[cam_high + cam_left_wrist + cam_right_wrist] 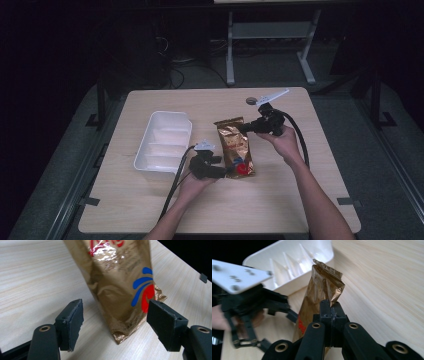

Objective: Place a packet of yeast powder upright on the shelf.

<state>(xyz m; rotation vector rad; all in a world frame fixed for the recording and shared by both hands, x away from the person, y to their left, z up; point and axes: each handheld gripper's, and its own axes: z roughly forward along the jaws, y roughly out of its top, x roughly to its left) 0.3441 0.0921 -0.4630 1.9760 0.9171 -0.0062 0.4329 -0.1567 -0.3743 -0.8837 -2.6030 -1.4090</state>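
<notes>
While the right gripper [248, 128] has its jaws clamped on the top edge of the gold bag [235, 148] at mid-frame, the left gripper [226, 171] waits spread around its bottom corner, so nothing sits in the white tray [150, 161] yet. From the left gripper view, the bag's lower seam [130, 331] rests on the surface [32, 277] between the jaws, ungripped.

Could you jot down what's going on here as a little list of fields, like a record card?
Surface: wooden table
Main item: gold snack bag, lying on the table
Right gripper: shut on the bag's top edge
Left gripper: open, jaws either side of the bag's bottom corner
Nearby: white divided tray, left of the bag
Far edge: small dark round object, unclear
</notes>
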